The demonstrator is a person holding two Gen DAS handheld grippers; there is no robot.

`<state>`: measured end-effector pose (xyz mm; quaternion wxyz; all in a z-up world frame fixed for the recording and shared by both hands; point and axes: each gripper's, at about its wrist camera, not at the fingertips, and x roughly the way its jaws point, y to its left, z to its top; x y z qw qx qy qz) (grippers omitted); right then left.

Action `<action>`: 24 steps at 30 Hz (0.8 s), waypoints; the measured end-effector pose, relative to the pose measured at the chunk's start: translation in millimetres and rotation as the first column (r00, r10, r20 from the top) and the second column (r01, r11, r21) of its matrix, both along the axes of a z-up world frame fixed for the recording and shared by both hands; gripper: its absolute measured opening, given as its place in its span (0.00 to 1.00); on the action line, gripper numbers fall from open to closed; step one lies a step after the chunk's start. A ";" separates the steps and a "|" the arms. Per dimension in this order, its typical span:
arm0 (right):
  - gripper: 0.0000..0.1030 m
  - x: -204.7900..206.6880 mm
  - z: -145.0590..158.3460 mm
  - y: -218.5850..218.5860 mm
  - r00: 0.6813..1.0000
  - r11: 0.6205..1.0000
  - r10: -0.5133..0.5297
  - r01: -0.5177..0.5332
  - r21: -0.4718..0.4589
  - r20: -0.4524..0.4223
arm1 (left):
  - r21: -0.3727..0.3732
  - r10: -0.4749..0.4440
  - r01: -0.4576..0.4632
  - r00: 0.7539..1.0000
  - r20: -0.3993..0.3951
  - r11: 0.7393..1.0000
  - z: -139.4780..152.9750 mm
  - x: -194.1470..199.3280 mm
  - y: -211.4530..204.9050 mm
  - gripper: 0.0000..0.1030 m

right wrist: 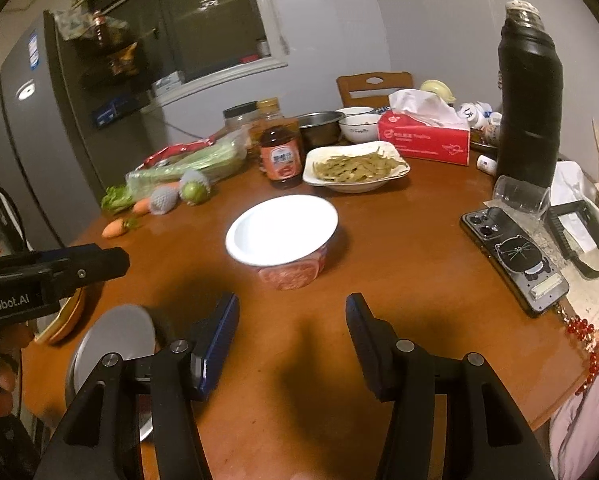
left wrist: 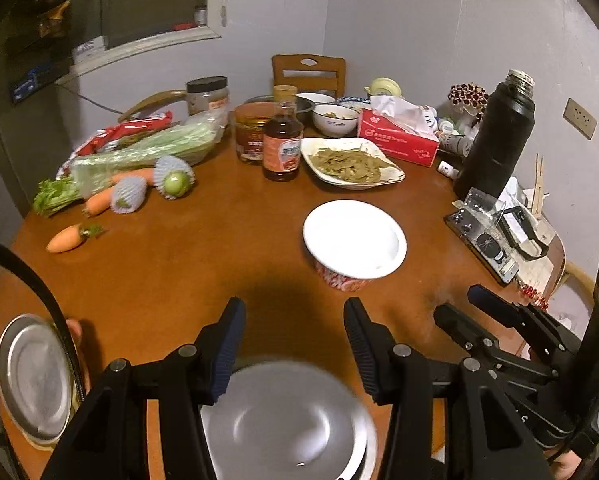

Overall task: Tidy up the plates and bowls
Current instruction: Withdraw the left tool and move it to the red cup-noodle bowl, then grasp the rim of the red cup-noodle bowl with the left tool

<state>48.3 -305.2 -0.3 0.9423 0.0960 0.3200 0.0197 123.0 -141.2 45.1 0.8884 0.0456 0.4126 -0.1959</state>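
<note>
My left gripper (left wrist: pixel 294 322) is open and empty above a steel bowl (left wrist: pixel 287 420) that rests on a plate at the table's near edge. A second steel plate (left wrist: pixel 33 376) lies at the near left. A white paper bowl with a red wrap (left wrist: pixel 354 240) stands mid-table; it also shows in the right wrist view (right wrist: pixel 283 232). My right gripper (right wrist: pixel 292 318) is open and empty, just short of that bowl, and shows in the left wrist view (left wrist: pixel 455 304). The steel bowl (right wrist: pixel 115 336) sits to its left.
A white dish of green beans (left wrist: pixel 351 162), sauce bottle (left wrist: pixel 282 140), jars, celery and carrots (left wrist: pixel 99 200) fill the far side. A red tissue box (left wrist: pixel 397 138), black thermos (left wrist: pixel 495 136) and a phone (right wrist: pixel 515 256) stand right. Stacked bowls (left wrist: pixel 335 118) sit behind.
</note>
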 end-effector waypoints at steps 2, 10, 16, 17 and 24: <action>0.56 6.6 1.1 -6.2 1.000 1.000 -0.008 0.008 0.007 0.001 | 0.003 -0.006 0.006 1.000 -0.007 1.000 -1.1 7.6 -6.3 0.49; 0.56 39.0 -1.9 -22.3 0.999 0.999 -0.031 0.031 0.031 -0.016 | 0.021 -0.017 0.019 0.997 -0.070 1.000 -16.1 45.6 -32.5 0.50; 0.57 63.6 -9.5 -35.5 0.998 0.997 -0.043 0.046 0.064 -0.043 | 0.002 0.008 -0.008 0.995 -0.104 1.000 -22.4 70.6 -40.3 0.50; 0.57 68.4 -10.8 -37.4 0.998 0.997 -0.044 0.047 0.067 -0.049 | -0.003 0.015 -0.015 0.994 -0.110 1.000 -24.4 74.5 -41.3 0.50; 0.57 88.7 -18.6 -45.2 0.996 0.996 -0.035 0.041 0.075 -0.080 | -0.024 0.022 -0.026 0.986 -0.167 0.999 -40.5 95.3 -46.9 0.50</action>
